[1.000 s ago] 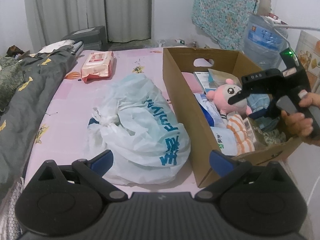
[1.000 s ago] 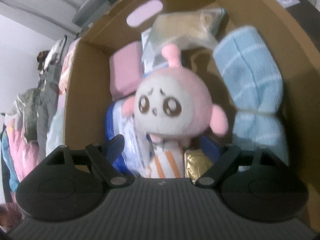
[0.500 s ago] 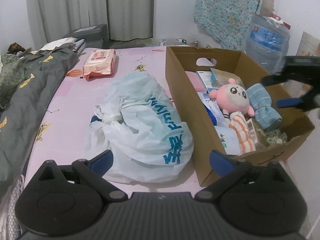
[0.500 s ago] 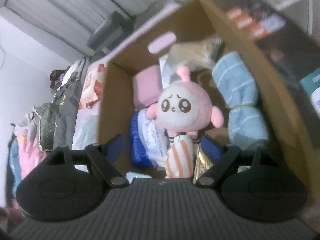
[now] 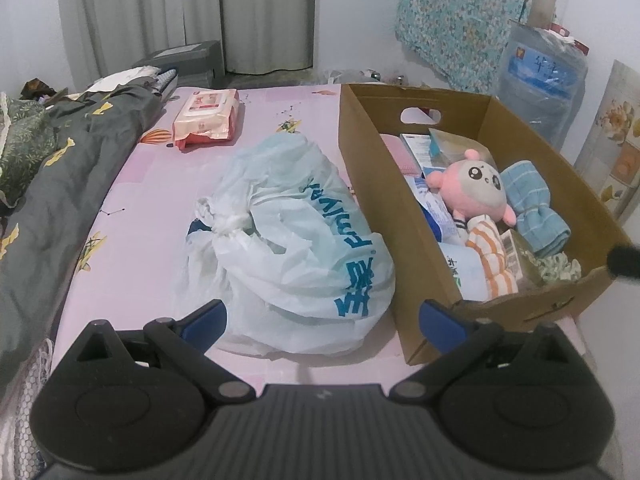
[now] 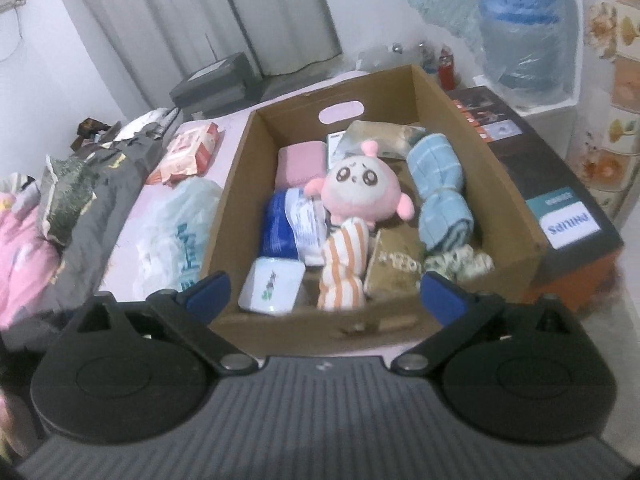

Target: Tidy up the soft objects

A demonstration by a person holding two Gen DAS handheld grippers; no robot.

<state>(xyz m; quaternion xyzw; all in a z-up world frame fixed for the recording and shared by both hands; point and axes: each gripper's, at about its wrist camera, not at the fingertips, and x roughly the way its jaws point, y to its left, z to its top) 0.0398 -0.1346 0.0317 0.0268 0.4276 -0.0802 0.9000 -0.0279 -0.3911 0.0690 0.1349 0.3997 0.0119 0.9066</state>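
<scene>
Now pink plush point(image 6: 362, 192) in box point(image 6: 228, 208) — ahead of spread, empty right claw point(image 6: 323, 295).

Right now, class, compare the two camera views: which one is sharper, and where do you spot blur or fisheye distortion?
Left wrist view: sharp; the print on the bag is crisp, but dark corners and a bowed wall show fisheye distortion. Right wrist view: softer overall, with the doll and box slightly smeared, as in motion blur. Lighting is dim and even in both, with no harsh glare.
</scene>
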